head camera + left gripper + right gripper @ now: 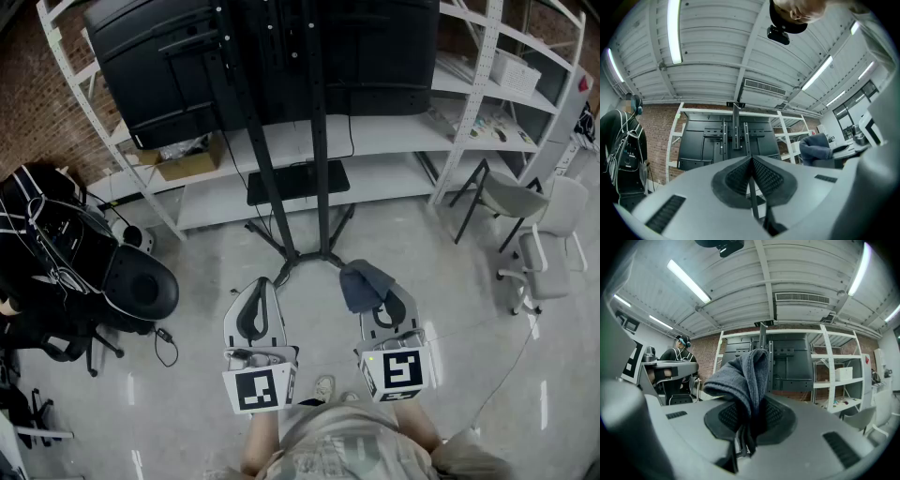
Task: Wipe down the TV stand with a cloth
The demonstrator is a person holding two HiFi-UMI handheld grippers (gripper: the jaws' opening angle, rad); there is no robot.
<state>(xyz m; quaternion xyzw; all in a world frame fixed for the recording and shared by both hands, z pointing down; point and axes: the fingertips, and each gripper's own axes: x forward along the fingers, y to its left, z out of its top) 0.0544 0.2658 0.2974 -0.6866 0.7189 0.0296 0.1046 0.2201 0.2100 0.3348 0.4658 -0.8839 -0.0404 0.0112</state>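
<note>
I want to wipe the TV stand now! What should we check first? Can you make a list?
1. Cloth held tight: ok. The right hand-held gripper has its jaws shut on it.
2. Left hand-held gripper free to help: ok. Its jaws are shut with nothing between them.
3. TV stand in front of us: ok. Its black poles stand straight ahead.
4. Cloth touching the stand: not ok. It hangs in the air, apart from the poles.
5. Where the dust is: cannot tell from here.
6. Cloth clean or damp: cannot tell.
</note>
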